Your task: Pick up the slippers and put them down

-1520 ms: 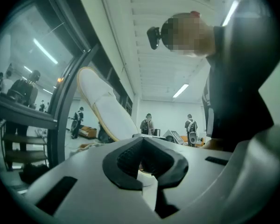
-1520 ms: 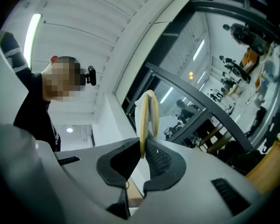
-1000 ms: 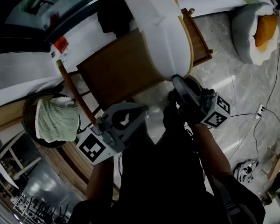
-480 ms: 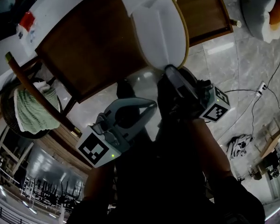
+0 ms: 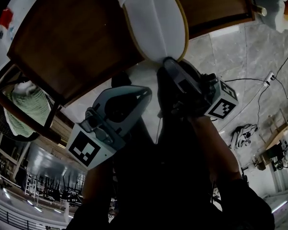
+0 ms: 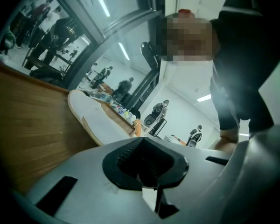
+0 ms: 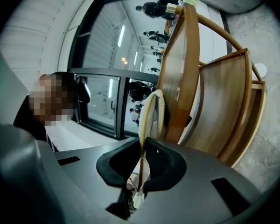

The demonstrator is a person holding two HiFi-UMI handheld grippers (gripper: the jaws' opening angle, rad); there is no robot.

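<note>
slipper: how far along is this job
Done: the white slipper is picked up, its edge clamped in the right gripper. In hand: it is held beside the wooden chair, above the marble floor. Left: setting it down. The left gripper is shut, empty.

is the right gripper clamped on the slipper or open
Shut on it: the right gripper pinches the thin edge of the white slipper between its pads.
</note>
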